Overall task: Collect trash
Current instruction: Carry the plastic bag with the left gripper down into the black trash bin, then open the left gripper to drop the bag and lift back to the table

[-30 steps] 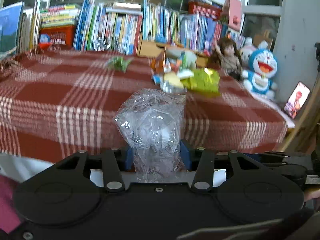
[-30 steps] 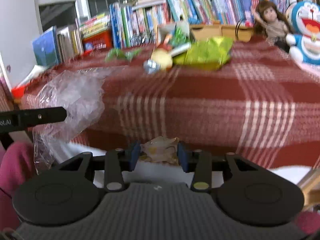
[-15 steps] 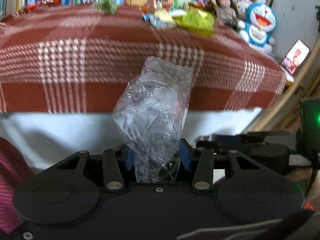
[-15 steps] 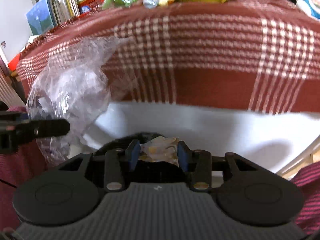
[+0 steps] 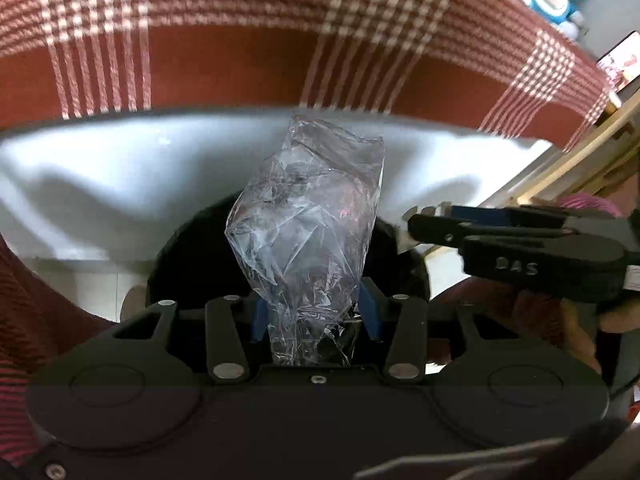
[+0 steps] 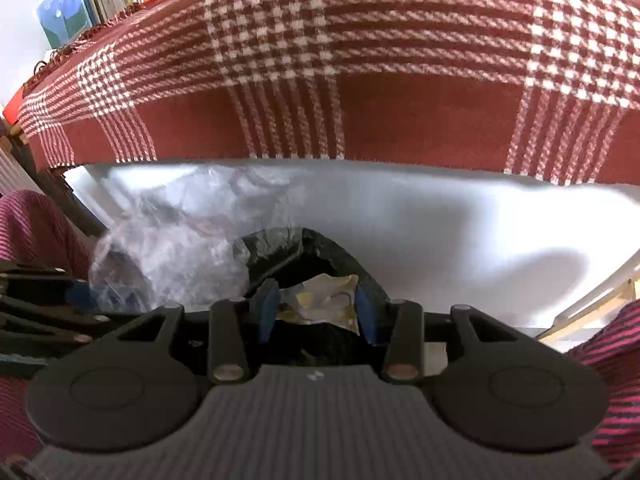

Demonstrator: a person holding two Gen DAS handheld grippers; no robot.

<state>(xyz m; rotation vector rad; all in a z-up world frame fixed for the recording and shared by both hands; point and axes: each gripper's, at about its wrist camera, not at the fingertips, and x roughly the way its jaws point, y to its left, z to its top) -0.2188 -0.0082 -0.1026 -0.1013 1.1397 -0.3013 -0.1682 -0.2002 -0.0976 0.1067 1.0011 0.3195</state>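
L gripper (image 5: 316,316) clamped on crumpled clear plastic bag (image 5: 308,220), bag sticking up toward 12 o'clock, over black-lined trash bin (image 5: 192,248). R gripper (image 6: 316,312) clamped on small yellowish crumpled wrapper (image 6: 320,308), above bin liner (image 6: 320,248); clear bag at its 10 o'clock. Red plaid tablecloth (image 6: 360,60) at 12, white cloth (image 6: 460,232) beneath it.
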